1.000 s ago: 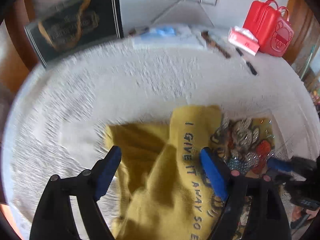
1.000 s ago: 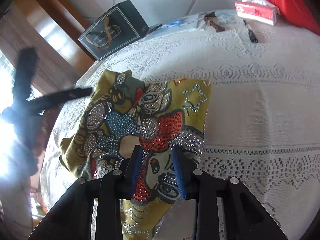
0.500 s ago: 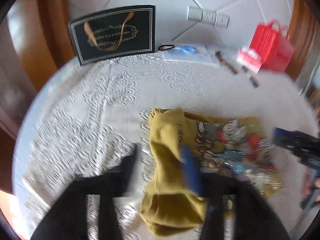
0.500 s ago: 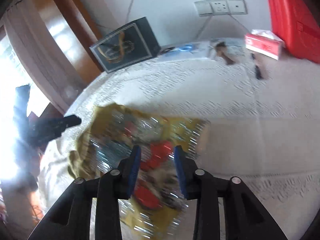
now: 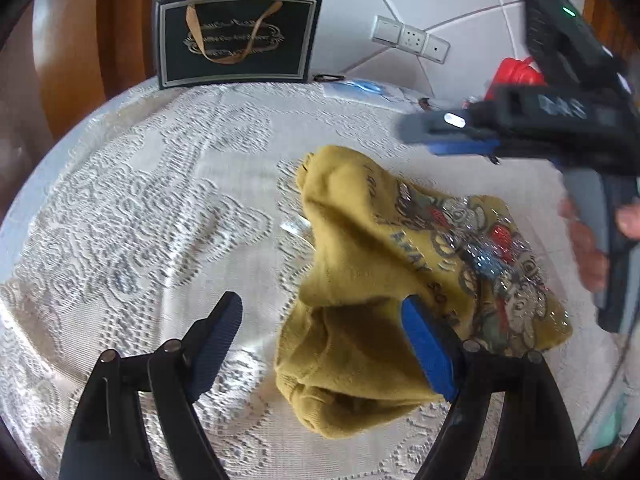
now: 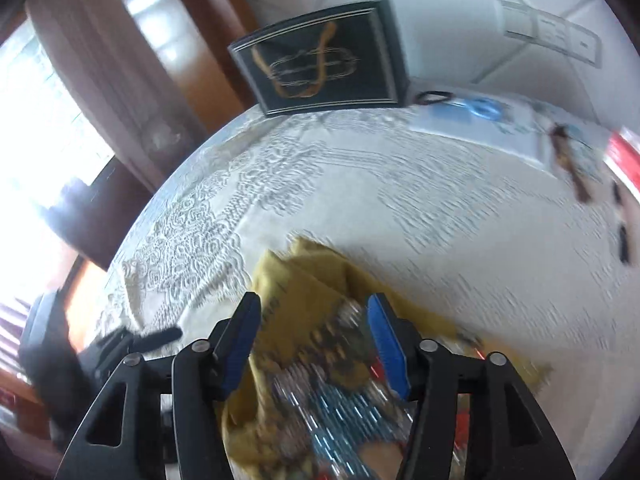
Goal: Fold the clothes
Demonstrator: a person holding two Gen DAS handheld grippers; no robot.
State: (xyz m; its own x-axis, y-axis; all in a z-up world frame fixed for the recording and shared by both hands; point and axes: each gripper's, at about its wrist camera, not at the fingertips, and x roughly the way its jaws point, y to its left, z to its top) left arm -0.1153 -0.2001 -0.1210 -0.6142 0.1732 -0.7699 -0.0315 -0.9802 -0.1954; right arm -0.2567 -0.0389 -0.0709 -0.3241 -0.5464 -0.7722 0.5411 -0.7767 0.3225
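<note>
A mustard-yellow garment point(image 5: 360, 280) with a sequinned cartoon print lies bunched on the white lace tablecloth point(image 5: 140, 220). My left gripper point(image 5: 324, 344) is open and empty, just in front of the garment's near folds. My right gripper point(image 6: 314, 340) is open above the garment point(image 6: 304, 304), which lies below and between its fingers; the view is blurred. The right gripper also shows in the left wrist view point(image 5: 460, 136), hovering over the garment's far right side.
A black gift bag point(image 5: 238, 40) stands at the table's far edge against the tiled wall. A blue-and-white packet point(image 5: 360, 88), a red bag point(image 5: 516, 74) and small dark items point(image 6: 622, 244) lie at the back right. Wall sockets point(image 5: 410, 38) are above.
My right gripper has let go of the garment, opened and swung up and left over it. My left gripper pulled back; the garment now lies in a heap.
</note>
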